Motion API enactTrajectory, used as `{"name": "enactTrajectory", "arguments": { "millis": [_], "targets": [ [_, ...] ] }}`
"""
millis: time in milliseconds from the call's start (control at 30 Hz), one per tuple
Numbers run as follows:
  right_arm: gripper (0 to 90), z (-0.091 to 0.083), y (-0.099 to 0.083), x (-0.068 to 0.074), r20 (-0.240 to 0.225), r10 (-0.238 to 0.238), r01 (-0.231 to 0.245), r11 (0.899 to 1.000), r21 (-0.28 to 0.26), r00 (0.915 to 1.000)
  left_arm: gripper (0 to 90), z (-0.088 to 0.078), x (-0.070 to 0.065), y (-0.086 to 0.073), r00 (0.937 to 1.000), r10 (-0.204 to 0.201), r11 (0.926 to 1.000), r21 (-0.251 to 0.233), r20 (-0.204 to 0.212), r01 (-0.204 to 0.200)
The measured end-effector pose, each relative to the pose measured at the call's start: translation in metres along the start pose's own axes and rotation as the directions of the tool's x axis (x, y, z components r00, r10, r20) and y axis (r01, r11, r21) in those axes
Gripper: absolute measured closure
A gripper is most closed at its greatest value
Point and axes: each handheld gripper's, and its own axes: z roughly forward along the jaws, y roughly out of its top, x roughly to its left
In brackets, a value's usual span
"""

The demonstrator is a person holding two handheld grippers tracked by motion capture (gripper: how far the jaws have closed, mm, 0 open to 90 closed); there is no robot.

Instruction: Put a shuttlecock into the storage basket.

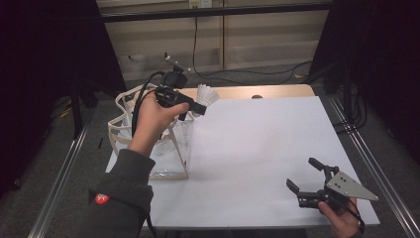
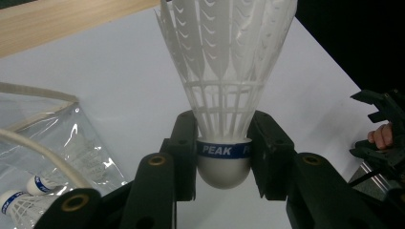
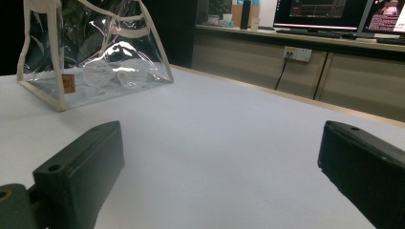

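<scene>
A white feather shuttlecock (image 2: pixel 224 90) with a blue "PEAK" band stands between the jaws of my left gripper (image 2: pixel 223 160), which is shut on its cork base. In the high view that left gripper (image 1: pixel 198 107) is held up above the table's far left, over a clear plastic bag (image 1: pixel 166 148), with the shuttlecock (image 1: pixel 208 94) pointing right. The bag (image 2: pixel 52 129) has cream trim, and more shuttlecocks (image 2: pixel 21 200) lie inside it. My right gripper (image 1: pixel 300 172) rests low at the table's near right corner, open, nothing between its jaws. The right gripper (image 3: pixel 219 176) faces the bag (image 3: pixel 90 52) across the table.
The white tabletop (image 1: pixel 257 148) stretches between the bag and the right gripper. A wooden strip (image 1: pixel 267 91) runs along the far edge. Cables (image 1: pixel 233 74) lie on the floor beyond. Metal rails (image 1: pixel 369 168) flank the table. Monitors (image 3: pixel 334 12) stand on a counter behind.
</scene>
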Motion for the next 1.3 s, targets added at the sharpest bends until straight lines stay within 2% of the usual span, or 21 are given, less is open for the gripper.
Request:
{"name": "enactTrajectory", "arguments": {
  "millis": [600, 933, 1300],
  "targets": [
    [1.7, 0.000, 0.000, 0.000, -0.001, -0.003, 0.003, 1.000, -0.001, 1.0000, 65.5, -0.010, 0.004, -0.001, 0.9999, -0.010, 0.9999, -0.007, -0.002, 0.010],
    [1.7, 0.000, 0.000, 0.000, -0.003, -0.004, 0.004, 1.000, -0.003, 1.0000, 65.6, -0.013, 0.005, -0.003, 0.9998, -0.008, 1.0000, -0.003, -0.020, 0.008],
    [1.7, 0.000, 0.000, 0.000, -0.003, -0.004, 0.004, 1.000, -0.004, 1.0000, 65.5, -0.022, 0.015, -0.005, 0.9989, -0.037, 0.9990, -0.026, -0.028, 0.036]
  ]
}}
